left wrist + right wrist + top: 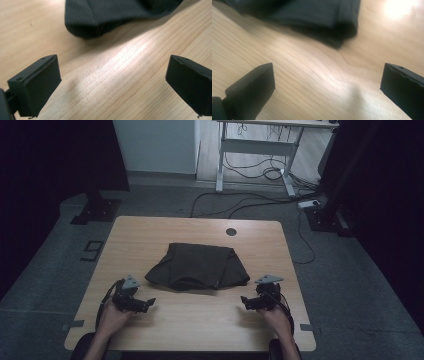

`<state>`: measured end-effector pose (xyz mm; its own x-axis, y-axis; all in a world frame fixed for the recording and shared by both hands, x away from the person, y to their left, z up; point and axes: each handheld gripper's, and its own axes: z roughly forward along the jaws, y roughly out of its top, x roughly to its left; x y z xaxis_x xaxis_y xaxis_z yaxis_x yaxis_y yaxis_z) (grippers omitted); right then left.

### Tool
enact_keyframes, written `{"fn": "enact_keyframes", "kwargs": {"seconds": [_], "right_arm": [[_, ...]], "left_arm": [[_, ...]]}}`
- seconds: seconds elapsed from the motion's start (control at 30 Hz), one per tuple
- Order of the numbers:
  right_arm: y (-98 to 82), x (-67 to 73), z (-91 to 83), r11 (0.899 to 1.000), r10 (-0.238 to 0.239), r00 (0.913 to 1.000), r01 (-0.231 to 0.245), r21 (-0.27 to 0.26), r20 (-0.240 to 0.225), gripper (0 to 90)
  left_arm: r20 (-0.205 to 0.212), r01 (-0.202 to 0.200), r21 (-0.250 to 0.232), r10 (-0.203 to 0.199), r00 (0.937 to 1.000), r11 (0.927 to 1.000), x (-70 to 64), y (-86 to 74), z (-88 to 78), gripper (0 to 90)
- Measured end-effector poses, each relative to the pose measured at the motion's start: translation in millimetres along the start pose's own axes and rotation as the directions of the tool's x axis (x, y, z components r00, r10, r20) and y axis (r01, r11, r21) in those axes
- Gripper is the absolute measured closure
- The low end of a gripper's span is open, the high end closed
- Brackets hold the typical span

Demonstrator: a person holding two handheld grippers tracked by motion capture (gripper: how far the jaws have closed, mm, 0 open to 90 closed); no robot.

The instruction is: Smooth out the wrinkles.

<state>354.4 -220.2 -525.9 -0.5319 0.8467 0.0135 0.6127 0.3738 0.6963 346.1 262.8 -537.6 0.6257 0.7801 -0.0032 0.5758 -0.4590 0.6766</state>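
My left gripper sat low over the near left part of the table with its two black jaws spread wide and nothing between them; in the left gripper view only bare wood lay between the jaws. My right gripper mirrored it on the near right, jaws likewise wide apart and empty, both grippers pointing inward toward each other. Between and just beyond them lay the dark, folded cloth garment, resting flat at the middle of the table, near both grippers but touching neither. Its long axis ran across the table from left to right, the near edge wider than the far edge, so the bundle tapered away from me. The left gripper view showed a rounded folded corner of the garment ahead of the jaws, and the right gripper view showed a thick, blurred folded edge ahead of its jaws. The light wooden rectangular table had rounded corners and a small round dark cable hole near its far edge. Beyond it I saw grey floor with black cables trailing toward a white-framed desk.
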Motion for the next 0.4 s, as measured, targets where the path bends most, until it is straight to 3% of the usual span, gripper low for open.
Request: {"fn": "enact_keyframes", "kwargs": {"seconds": [0.17,0.23,0.4], "right_arm": [[-18.1,-6.0,13.8,0.999,0.022,0.9992,-0.023,0.031,0.033,0.0],[-24.1,-6.5,17.4,0.999,0.034,0.9985,-0.034,-0.012,0.042,0.0],[-24.5,-6.4,18.9,0.999,0.048,0.9975,-0.046,-0.028,0.053,0.0]], "left_arm": [[0.013,-0.008,0.025,0.008,0.9999,0.9997,-0.8,-4.4,10.2,0.0],[0.014,-0.012,0.028,0.012,0.9998,0.9995,-0.9,-4.1,10.3,0.0],[0.009,-0.008,0.028,0.008,0.9999,0.9996,-1.1,-3.9,10.6,0.0]]}}
